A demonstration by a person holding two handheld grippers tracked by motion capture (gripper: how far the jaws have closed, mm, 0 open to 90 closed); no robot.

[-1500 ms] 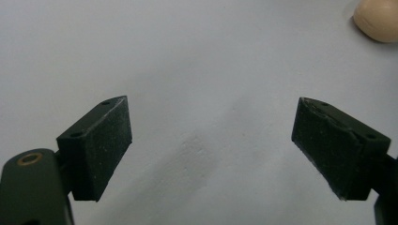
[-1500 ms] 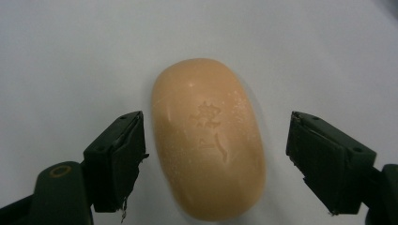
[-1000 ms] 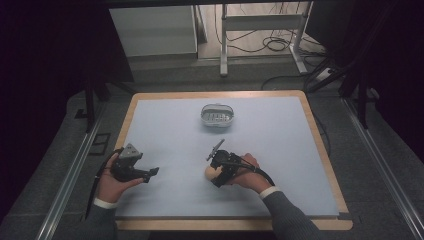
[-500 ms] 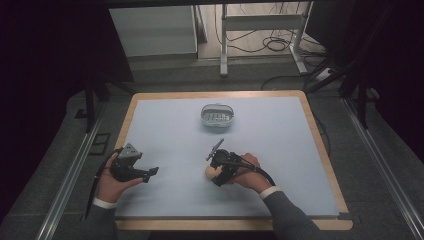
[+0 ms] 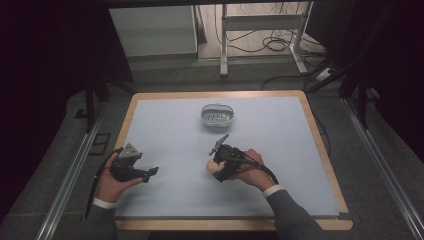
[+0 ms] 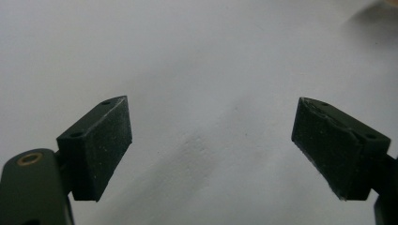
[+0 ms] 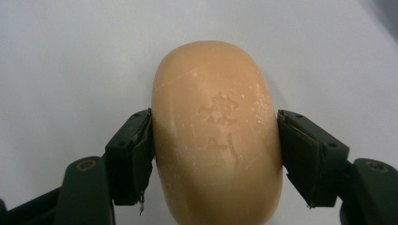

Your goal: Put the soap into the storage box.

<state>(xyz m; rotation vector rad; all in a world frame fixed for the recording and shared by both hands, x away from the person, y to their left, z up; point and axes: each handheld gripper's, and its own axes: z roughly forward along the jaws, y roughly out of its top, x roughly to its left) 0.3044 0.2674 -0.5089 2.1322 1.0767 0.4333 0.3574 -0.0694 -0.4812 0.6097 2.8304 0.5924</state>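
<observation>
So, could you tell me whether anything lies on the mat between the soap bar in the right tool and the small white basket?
Nothing visible does. The right tool is clamped on the peach oval soap bar, and the pale blue mat between it and the small white slatted basket lies bare. The open left tool sits off to the side.

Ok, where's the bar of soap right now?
The soap sits between the right gripper's fingers, low on the white mat, nearer the person than the small basket.
</observation>
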